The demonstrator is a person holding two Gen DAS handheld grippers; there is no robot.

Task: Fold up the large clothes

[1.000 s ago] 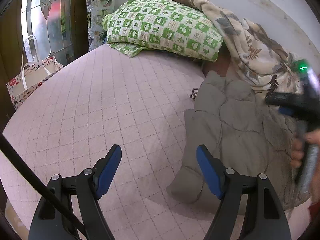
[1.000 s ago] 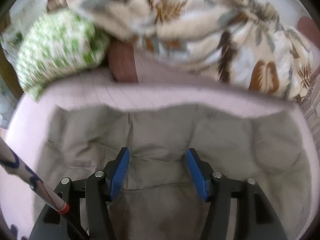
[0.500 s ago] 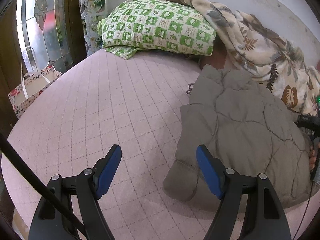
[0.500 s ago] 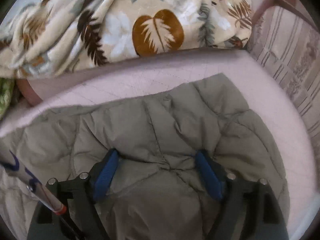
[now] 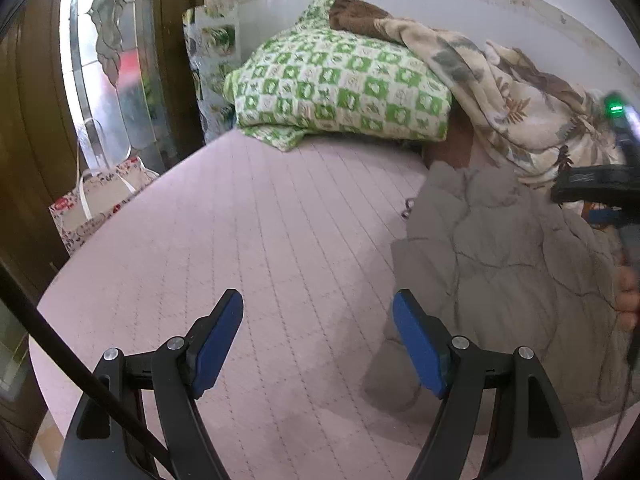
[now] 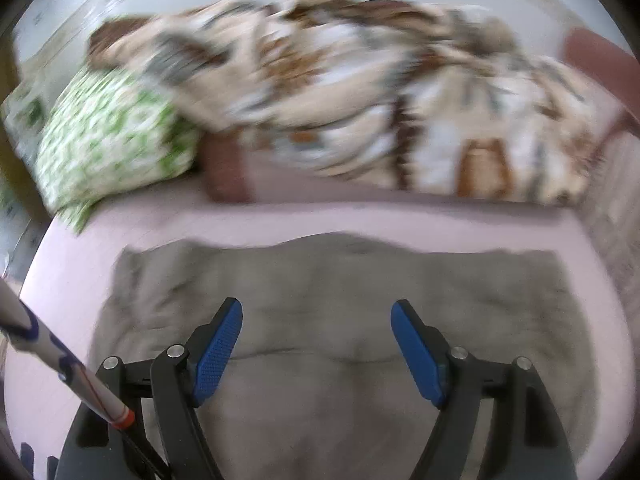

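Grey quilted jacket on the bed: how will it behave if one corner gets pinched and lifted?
The grey quilted jacket will probably drape and sag rather than hold shape: it lies creased and slumped on the pink quilted bedcover. Its puffy padding suggests it is light for its bulk, though thick to pinch. A folded layer may slide open, since nothing visibly holds the fold shut.

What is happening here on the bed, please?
A person with a hand-held gripper in each hand is folding a grey padded jacket that lies on the pink quilted bed cover. The right hand-held gripper hovers open above the jacket, gripping nothing. The left hand-held gripper is open over the bare cover beside the jacket's sleeve end. A green checked pillow and a leaf-print blanket lie behind.
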